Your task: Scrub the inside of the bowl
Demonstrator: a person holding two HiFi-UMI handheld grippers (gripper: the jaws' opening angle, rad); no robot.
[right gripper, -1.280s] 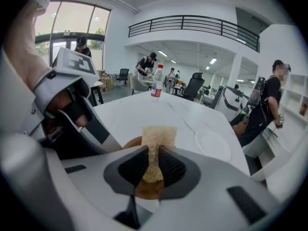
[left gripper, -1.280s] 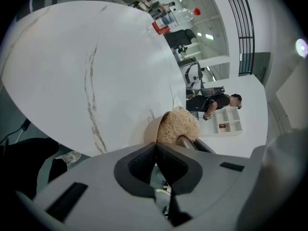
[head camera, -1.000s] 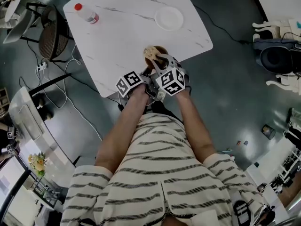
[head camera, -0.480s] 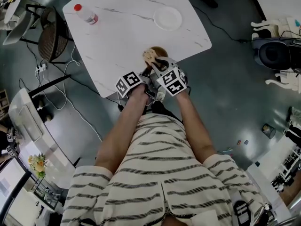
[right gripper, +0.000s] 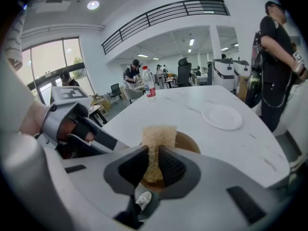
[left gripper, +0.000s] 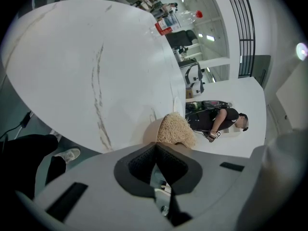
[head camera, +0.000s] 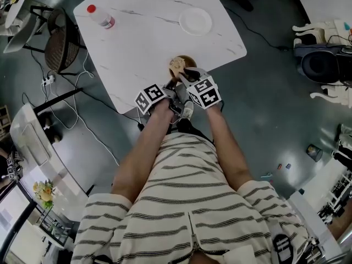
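Bowl (right gripper: pixel 188 142) sits at near edge of white marble table (head camera: pixel 137 43), centre of head view. Right gripper (right gripper: pixel 153 161): 2 jaws pinching a tan fibrous scrubber (right gripper: pixel 158 137), which stands upright over the bowl's inside. Left gripper (left gripper: pixel 155 146): pads pressed together at the tips, on the bowl's near rim. Plate (head camera: pixel 196 21) and 1 bottle (head camera: pixel 102 16) well apart, toward top of frame.
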